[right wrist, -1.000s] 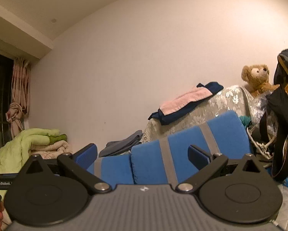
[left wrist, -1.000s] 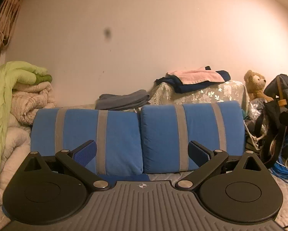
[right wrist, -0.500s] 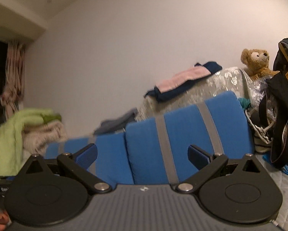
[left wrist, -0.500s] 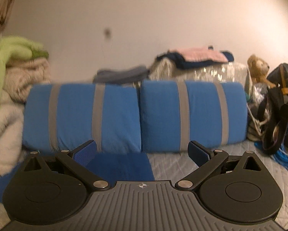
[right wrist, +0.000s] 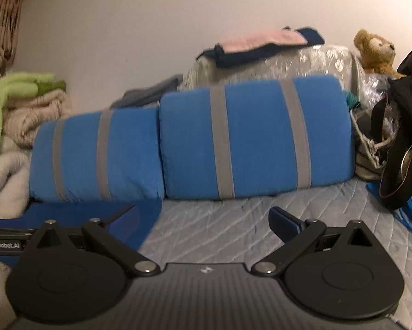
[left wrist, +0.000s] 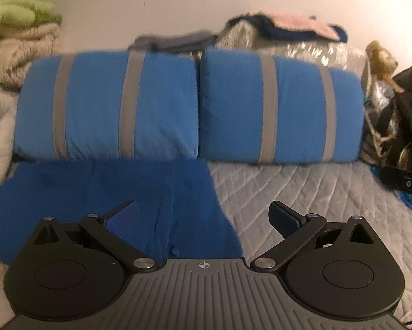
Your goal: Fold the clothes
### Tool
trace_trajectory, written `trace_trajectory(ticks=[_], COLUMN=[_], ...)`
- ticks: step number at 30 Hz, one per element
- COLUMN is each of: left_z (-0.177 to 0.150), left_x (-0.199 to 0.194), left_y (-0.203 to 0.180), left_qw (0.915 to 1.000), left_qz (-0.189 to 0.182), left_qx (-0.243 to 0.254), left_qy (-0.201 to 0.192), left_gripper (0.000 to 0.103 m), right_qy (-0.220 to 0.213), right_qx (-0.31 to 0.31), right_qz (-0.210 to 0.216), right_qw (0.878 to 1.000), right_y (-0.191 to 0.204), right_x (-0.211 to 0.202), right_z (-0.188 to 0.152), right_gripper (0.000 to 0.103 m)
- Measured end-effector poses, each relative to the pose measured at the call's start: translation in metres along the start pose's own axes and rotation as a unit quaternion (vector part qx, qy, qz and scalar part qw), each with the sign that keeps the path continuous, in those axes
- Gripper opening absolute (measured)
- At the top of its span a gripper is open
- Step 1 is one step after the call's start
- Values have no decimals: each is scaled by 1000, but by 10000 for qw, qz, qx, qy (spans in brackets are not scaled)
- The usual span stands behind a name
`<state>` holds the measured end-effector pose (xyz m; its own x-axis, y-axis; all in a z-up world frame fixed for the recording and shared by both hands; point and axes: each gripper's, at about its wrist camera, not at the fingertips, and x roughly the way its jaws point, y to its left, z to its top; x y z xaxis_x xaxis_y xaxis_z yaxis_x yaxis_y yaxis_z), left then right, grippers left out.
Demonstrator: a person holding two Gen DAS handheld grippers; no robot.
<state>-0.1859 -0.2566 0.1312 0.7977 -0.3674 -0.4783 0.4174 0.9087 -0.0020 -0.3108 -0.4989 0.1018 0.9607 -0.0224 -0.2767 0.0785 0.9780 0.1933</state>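
Grippers come first, because they are closest to us. Our left gripper (left wrist: 203,217) has its two blue pads spread wide with nothing between them, and it hangs over the near edge of the blue cloth (left wrist: 101,192). Our right gripper (right wrist: 203,220) is spread wide too and holds nothing, and it hangs over the bare grey quilt (right wrist: 233,228) just to the right of the cloth. We think we hold them loose like this so they are ready to pinch the cloth. The blue cloth is the thing we want to fold. It lies flat on the quilt, on the left side of the bed, with a few soft wrinkles down its middle, and its far edge reaches the pillows. We think it lies spread out so that we can find its edges. No fold looks started yet, so we guess we are at the very start. Behind the cloth, two blue pillows (left wrist: 195,104) with grey stripes lean side by side. To the left sits a pile of blankets (left wrist: 16,44) with a green one on top. Farther back, near the wall, some folded clothes (right wrist: 263,44) rest on a shiny cover, maybe put there to stay out of the way. A teddy bear (right wrist: 373,52) sits on the far right, above some dark bags (right wrist: 398,143).
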Motion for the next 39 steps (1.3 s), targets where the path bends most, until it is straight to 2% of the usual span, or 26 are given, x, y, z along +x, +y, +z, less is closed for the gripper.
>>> trace_trajectory(ticks=[13, 24, 32, 36, 39], left_z=[-23, -56, -70, -74, -77], left_x=[45, 87, 101, 105, 109], left_y=[8, 20, 17, 14, 17], left_qw=[9960, 9851, 9813, 9790, 9763], left_qz=[100, 343, 498, 606, 570], left_qx=[-88, -10, 291, 354, 67], left_qy=[882, 1685, 1839, 1914, 2086], left_gripper=[103, 103, 103, 103, 103], right_qy=[1227, 2291, 2813, 2776, 2826], right_qx=[-318, -636, -1157, -962, -819], right_qz=[-352, -649, -855, -850, -820], right_qw=[9913, 9692, 9488, 9521, 9522], right_y=[4, 8, 25, 25, 23], right_x=[65, 114, 144, 150, 155], right_z=[-33, -64, -90, -93, -93], right_gripper=[103, 103, 103, 103, 103])
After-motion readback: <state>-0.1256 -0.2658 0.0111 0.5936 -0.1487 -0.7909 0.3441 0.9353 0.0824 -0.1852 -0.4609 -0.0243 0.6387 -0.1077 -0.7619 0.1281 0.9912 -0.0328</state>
